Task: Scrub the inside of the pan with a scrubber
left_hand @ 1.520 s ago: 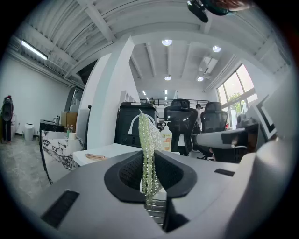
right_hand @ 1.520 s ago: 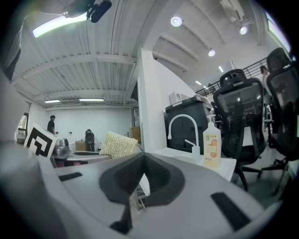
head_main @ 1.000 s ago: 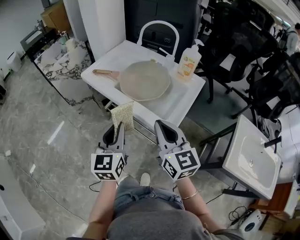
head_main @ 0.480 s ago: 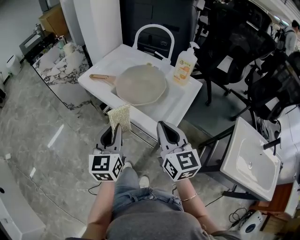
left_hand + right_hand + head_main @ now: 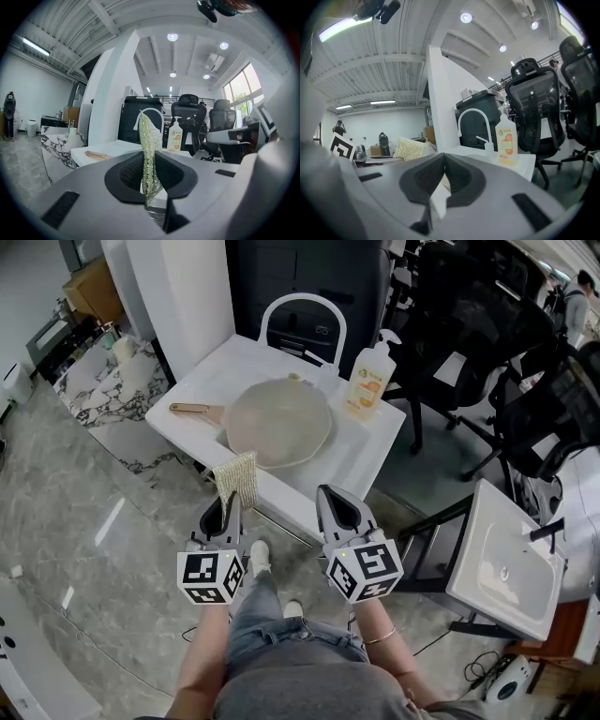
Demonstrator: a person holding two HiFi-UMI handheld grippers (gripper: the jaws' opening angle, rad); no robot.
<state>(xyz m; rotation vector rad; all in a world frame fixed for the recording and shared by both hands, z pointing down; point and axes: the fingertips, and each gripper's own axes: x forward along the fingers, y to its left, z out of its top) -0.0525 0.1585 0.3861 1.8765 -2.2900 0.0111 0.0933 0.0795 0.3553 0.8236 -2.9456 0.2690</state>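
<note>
Left tongs (image 5: 149, 174) are clamping the scrubber (image 5: 148, 140) edge-on, with the pad sticking up and forward out of the tips. Right tongs (image 5: 442, 180) are sitting closed on nothing (pads meeting at the tip, only background showing through the gap below). Pan (image 5: 278, 421) is lying flat on the white counter (image 5: 361, 451), open side up. Its handle (image 5: 192, 410) is pointing to the person's left, and the soap bottle (image 5: 367, 379) is standing just beside its right rim. Both tongs are hovering close to the body, short of the counter's near edge and well apart from the pan, so nothing is touching it. I'm reading this as the approach step: scrubber in hand, scrubbing not started. Next move is probably calling for carrying the left tongs forward and down so the scrubber's free face is landing inside the bowl, not on the rim, then pressing lightly. Right tongs are likely needing to open and take or brace the handle, since a loose pan could be sliding on that smooth counter under the strokes. The handle is lying on the left side though, so the arms may be crossing.
</note>
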